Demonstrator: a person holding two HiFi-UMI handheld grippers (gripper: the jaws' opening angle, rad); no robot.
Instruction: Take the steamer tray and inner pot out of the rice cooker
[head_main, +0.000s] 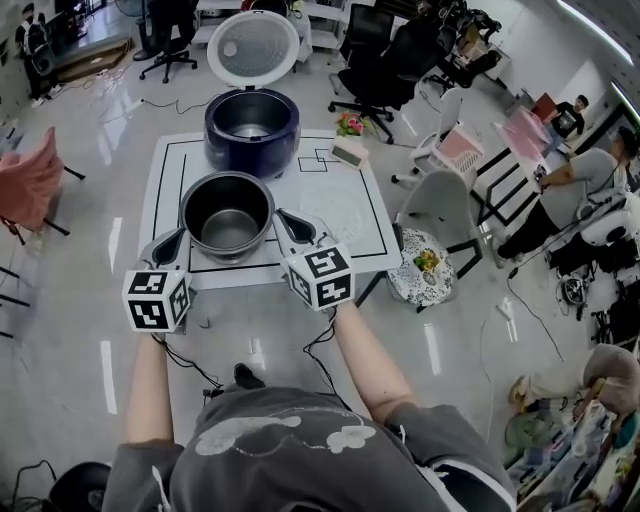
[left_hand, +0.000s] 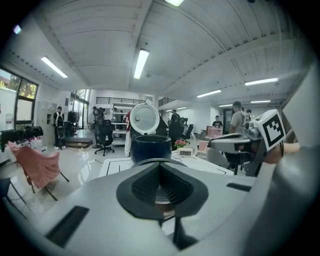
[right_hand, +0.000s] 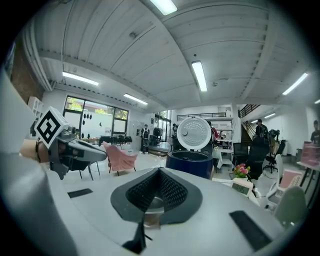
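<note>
1. Metal inner pot (head_main: 228, 212) is over the white table's (head_main: 350, 240) near edge, with the rice cooker (head_main: 252, 130) at its 12 o'clock; likely rigid, slick, moderately heavy.
2. Its thin rim is the hold: left gripper (head_main: 178, 237) clamps it at 8 o'clock, right gripper (head_main: 284, 218) at 3 o'clock.

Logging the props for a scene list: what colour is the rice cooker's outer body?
The rice cooker is dark navy blue, clearest in the head view.

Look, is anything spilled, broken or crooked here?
Nothing stands out. The inner pot is out of the rice cooker, gripped at its rim by the left claw and right claw. It sits level and looks empty. The cooker's lid stands open.
</note>
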